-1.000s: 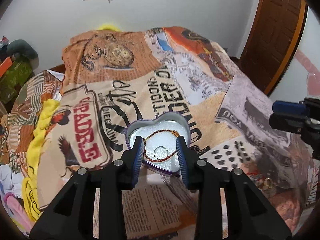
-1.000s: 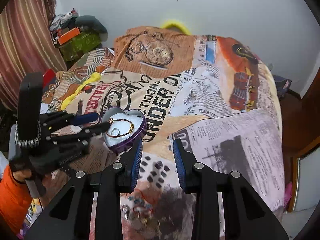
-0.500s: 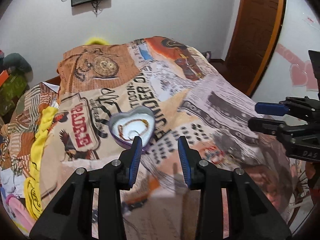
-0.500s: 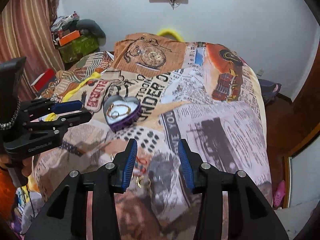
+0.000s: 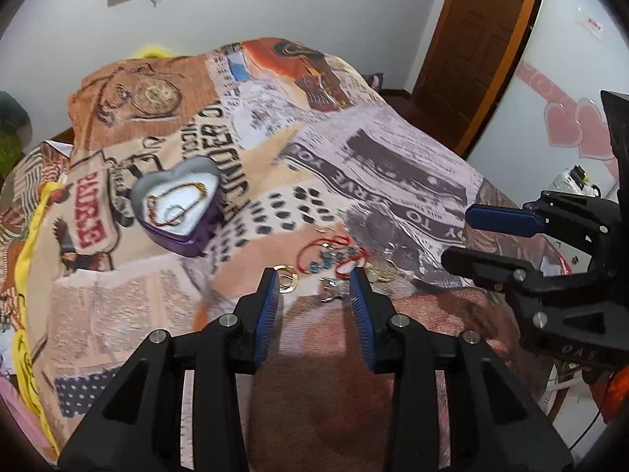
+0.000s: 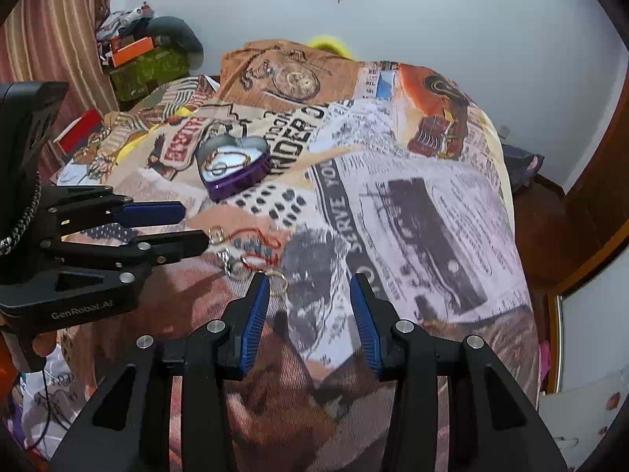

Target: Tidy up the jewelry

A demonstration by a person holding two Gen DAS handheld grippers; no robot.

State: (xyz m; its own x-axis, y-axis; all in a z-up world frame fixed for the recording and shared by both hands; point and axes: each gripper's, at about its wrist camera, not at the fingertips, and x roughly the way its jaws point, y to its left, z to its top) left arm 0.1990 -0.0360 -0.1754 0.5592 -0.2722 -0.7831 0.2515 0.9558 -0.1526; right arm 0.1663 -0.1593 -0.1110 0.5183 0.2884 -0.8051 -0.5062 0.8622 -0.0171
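While the purple heart-shaped tin (image 5: 179,212) already holds a bracelet and ring, I hover my empty left gripper (image 5: 314,287), jaws wide, over loose jewelry (image 5: 334,259) on the bedspread (image 5: 393,173), right gripper (image 6: 310,299) likewise wide, and next I judge a ring needs pinching.

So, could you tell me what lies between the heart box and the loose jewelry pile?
Only bare bedspread, seen in both views, between the heart box and the pile.
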